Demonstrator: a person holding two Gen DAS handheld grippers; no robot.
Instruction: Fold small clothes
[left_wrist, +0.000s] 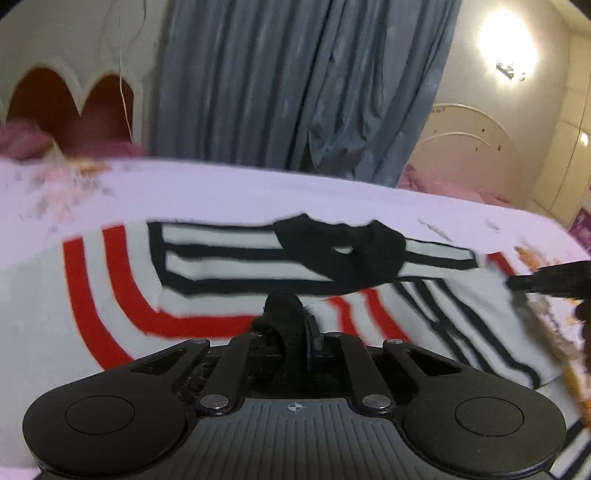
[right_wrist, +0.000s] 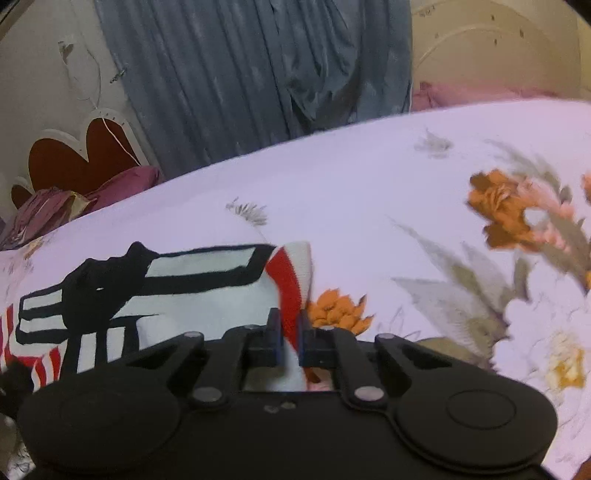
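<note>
A small white garment (left_wrist: 221, 266) with red curved stripes and black bands lies spread on the bed, its black collar (left_wrist: 340, 251) towards the far side. My left gripper (left_wrist: 291, 321) sits at the garment's near edge, shut on a bunched fold of its black fabric. In the right wrist view the same garment (right_wrist: 207, 291) lies to the left. My right gripper (right_wrist: 289, 328) is shut on its white and red corner, which runs up between the fingers. The right gripper's dark tip (left_wrist: 535, 282) also shows at the right edge of the left wrist view.
The bed has a pale sheet (right_wrist: 369, 184) printed with orange flowers and grey leaves. A blue curtain (left_wrist: 295, 92) hangs behind it. A scalloped headboard (left_wrist: 74, 103) and purple pillows (right_wrist: 122, 184) are at the far left, and a wall lamp (left_wrist: 509, 40) shines at the upper right.
</note>
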